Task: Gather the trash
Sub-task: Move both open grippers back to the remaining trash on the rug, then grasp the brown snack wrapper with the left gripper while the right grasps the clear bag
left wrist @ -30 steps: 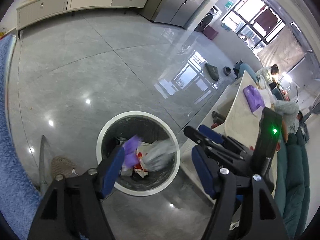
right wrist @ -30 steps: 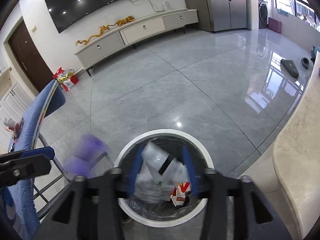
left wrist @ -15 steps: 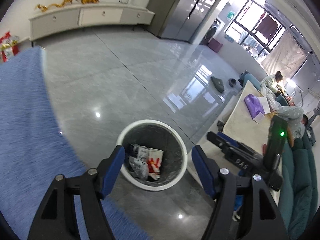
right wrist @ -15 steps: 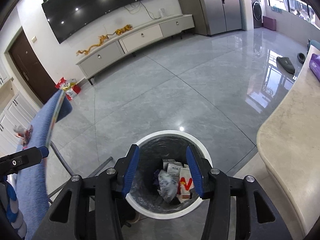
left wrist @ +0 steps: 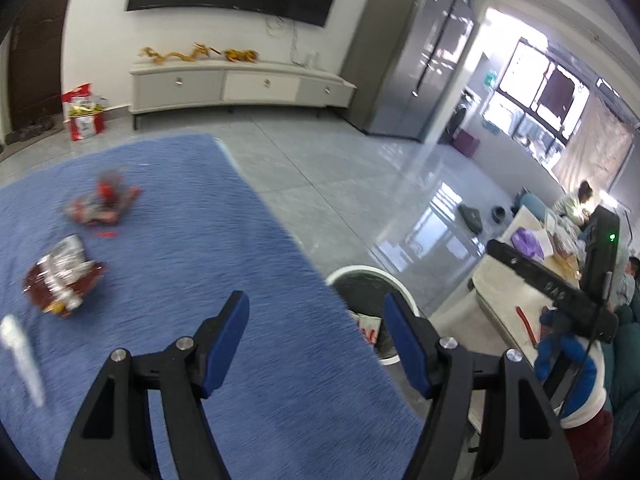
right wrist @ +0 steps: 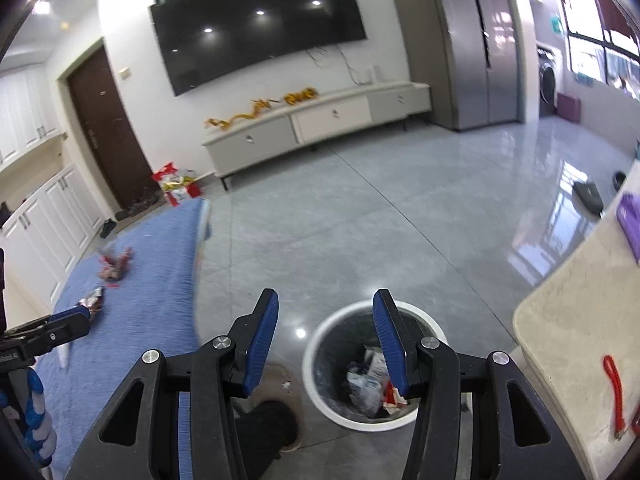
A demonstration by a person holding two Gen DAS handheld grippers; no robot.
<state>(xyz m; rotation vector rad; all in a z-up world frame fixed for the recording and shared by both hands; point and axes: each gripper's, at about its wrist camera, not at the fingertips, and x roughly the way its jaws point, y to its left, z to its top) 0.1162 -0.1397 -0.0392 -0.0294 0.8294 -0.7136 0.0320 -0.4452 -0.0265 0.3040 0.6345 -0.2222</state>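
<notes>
Both the left gripper (left wrist: 316,334) and the right gripper (right wrist: 324,336) are held spread and empty. The bin (right wrist: 320,344) is kept on the floor just beside the blue cloth (left wrist: 208,248), so carries are kept short. Two wrappers (left wrist: 60,280) (left wrist: 102,204) are left lying on the cloth, well apart from the bin.

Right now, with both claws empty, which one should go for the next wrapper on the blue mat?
Left. The left claw is open above the blue mat, facing the foil wrapper. The right claw is open too, but it hangs by the trash bin, off the mat's edge.
</notes>
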